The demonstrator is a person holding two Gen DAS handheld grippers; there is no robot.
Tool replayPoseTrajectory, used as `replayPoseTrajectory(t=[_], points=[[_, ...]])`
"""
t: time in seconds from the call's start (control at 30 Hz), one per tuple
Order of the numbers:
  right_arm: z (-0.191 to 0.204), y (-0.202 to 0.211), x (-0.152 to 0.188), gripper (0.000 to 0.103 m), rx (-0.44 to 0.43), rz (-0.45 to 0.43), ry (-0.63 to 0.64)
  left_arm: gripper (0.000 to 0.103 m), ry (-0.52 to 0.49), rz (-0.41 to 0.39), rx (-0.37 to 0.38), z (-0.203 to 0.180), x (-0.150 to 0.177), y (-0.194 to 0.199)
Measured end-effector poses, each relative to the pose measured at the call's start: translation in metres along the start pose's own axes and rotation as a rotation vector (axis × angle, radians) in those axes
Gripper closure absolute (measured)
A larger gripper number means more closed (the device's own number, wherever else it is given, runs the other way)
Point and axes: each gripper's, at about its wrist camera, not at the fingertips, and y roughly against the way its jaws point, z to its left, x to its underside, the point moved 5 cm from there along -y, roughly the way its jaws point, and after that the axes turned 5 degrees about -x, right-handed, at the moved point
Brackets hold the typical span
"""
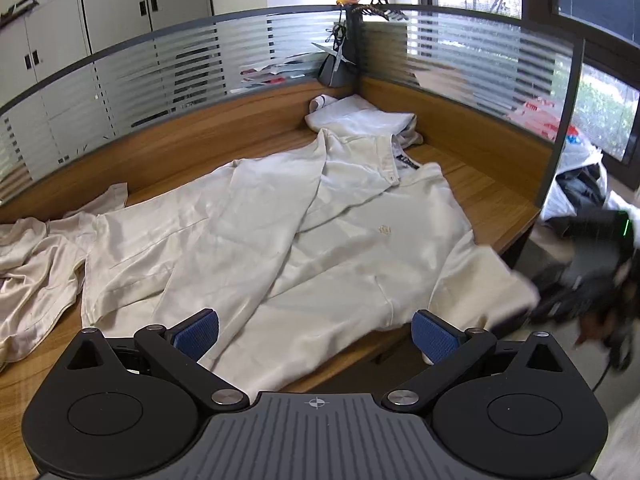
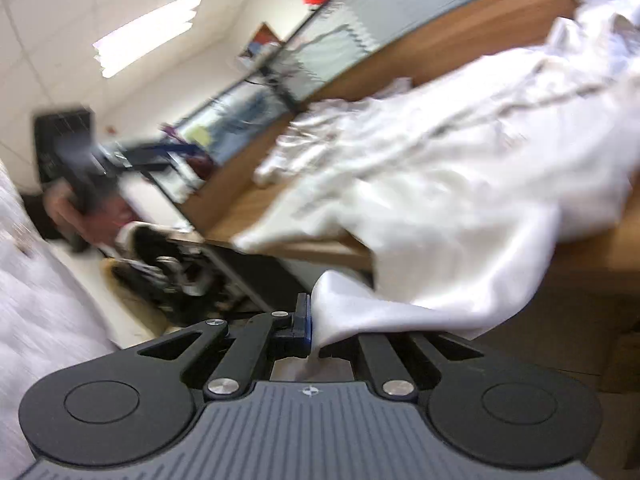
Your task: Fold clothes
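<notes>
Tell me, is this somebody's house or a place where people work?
It looks like an office. The cream shirt lies on a wooden desk fenced by striped frosted-glass cubicle dividers, and grey metal filing cabinets stand behind. Homes rarely have those.

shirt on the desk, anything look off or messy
Yes: the shirt lies crooked and creased, its right sleeve past the desk edge, pinched in the right claw. The left claw is open. Another garment lies crumpled at left.

Cream shirt [image 1: 320, 216], wooden desk [image 1: 492, 200], blue pads [image 1: 198, 334], striped frosted partition [image 1: 160, 68]
</notes>
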Motion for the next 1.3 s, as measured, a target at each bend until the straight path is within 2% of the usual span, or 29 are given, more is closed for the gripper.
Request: replayPoseTrajectory(t=[0.17, 0.47, 0.6, 0.77, 0.9, 1.0, 1.03, 1.07, 1.1, 1.13, 1.17, 1.3], points=[[0.009, 0.005, -0.051, 0.101, -0.080, 0.020, -0.046, 0.000, 0.004, 0.028, -0.078, -0.033, 0.021, -0.011], [0.018, -0.002, -0.097, 0.101, -0.177, 0.134, -0.036, 0.000, 0.350, 0.090, -0.176, -0.109, 0.063, -0.038], [0.017, -0.005, -0.109, 0.101, -0.254, 0.203, -0.050, 0.000, 0.486, 0.106, -0.185, -0.137, 0.080, -0.062], [0.017, 0.002, -0.119, 0.101, -0.305, 0.235, -0.096, 0.001, 0.536, 0.152, -0.194, -0.155, 0.102, -0.107], [0.016, 0.011, -0.125, 0.100, -0.332, 0.250, -0.134, 0.005, 0.546, 0.168, -0.164, -0.162, 0.113, -0.137], [0.015, 0.015, -0.130, 0.100, -0.328, 0.243, -0.141, 0.018, 0.560, 0.218, -0.109, -0.167, 0.121, -0.160], [0.014, 0.017, -0.131, 0.100, -0.326, 0.239, -0.143, 0.030, 0.564, 0.250, -0.096, -0.169, 0.125, -0.168], [0.014, 0.018, -0.133, 0.100, -0.323, 0.235, -0.145, 0.053, 0.568, 0.286, -0.084, -0.170, 0.129, -0.175], [0.013, 0.020, -0.134, 0.100, -0.320, 0.232, -0.147, 0.069, 0.570, 0.321, -0.069, -0.170, 0.132, -0.179], [0.013, 0.021, -0.136, 0.100, -0.317, 0.228, -0.149, 0.090, 0.569, 0.338, -0.050, -0.170, 0.133, -0.179], [0.012, 0.022, -0.137, 0.100, -0.315, 0.224, -0.151, 0.090, 0.567, 0.340, -0.036, -0.169, 0.133, -0.176], [0.011, 0.028, -0.143, 0.099, -0.303, 0.208, -0.159, 0.092, 0.569, 0.230, -0.012, -0.153, 0.115, -0.128]])
